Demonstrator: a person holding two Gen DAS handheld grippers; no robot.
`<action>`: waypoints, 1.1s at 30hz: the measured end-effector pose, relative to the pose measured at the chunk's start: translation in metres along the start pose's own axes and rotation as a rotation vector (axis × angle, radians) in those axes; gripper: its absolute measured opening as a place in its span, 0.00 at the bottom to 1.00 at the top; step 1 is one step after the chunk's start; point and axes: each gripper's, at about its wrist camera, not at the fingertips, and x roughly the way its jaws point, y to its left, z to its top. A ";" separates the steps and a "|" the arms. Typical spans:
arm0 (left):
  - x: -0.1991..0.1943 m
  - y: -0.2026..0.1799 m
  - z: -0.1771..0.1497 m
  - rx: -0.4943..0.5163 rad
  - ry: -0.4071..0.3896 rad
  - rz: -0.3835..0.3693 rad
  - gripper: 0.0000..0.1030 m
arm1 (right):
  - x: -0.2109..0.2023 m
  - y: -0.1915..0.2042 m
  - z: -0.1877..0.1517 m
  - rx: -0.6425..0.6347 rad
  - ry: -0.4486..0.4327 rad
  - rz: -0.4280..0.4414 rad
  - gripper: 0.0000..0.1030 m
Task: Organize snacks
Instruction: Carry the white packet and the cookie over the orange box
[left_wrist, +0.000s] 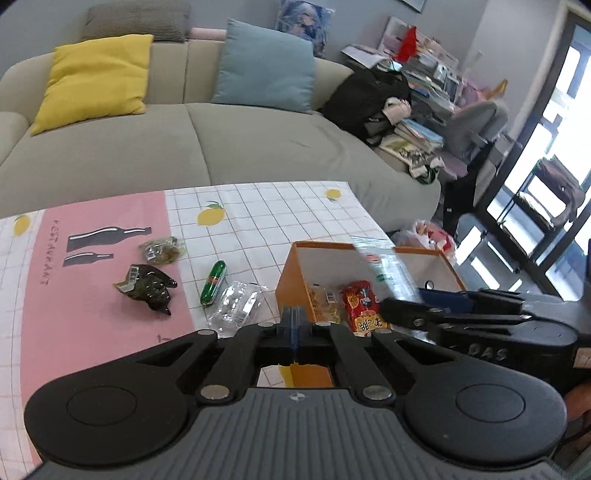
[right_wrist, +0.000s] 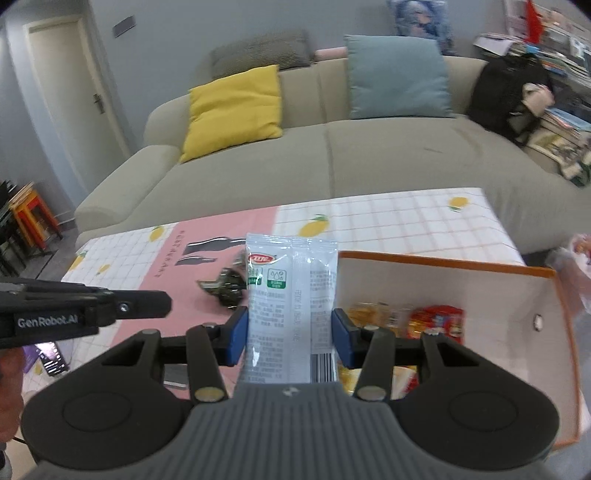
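My right gripper (right_wrist: 290, 338) is shut on a pale blue-white snack packet (right_wrist: 291, 295), held upright at the left edge of the orange box (right_wrist: 554, 295); the packet also shows in the left wrist view (left_wrist: 384, 266), over the box (left_wrist: 291, 273). The box holds a red packet (left_wrist: 364, 306) and a yellow snack (left_wrist: 325, 302). My left gripper (left_wrist: 294, 321) is shut and empty, just left of the box. On the table lie a dark green packet (left_wrist: 147, 288), an olive packet (left_wrist: 162, 250), a green sausage (left_wrist: 213, 282) and a clear packet (left_wrist: 236, 306).
A pink and white checked tablecloth (left_wrist: 92, 332) covers the table. A grey sofa (left_wrist: 184, 147) with yellow and blue cushions stands behind it. A black backpack (left_wrist: 369, 99) and stacked books are at the right. A small purple item (right_wrist: 51, 360) lies at the table's near left.
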 end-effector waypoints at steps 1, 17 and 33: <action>0.005 0.001 -0.001 0.001 0.014 0.018 0.00 | -0.001 -0.006 -0.002 0.006 0.005 -0.016 0.45; 0.048 0.008 -0.087 0.209 0.254 -0.061 0.62 | 0.002 -0.046 -0.040 0.123 0.074 -0.055 0.45; 0.117 0.004 -0.124 0.355 0.420 0.009 0.54 | 0.012 -0.105 -0.028 0.141 0.114 -0.184 0.46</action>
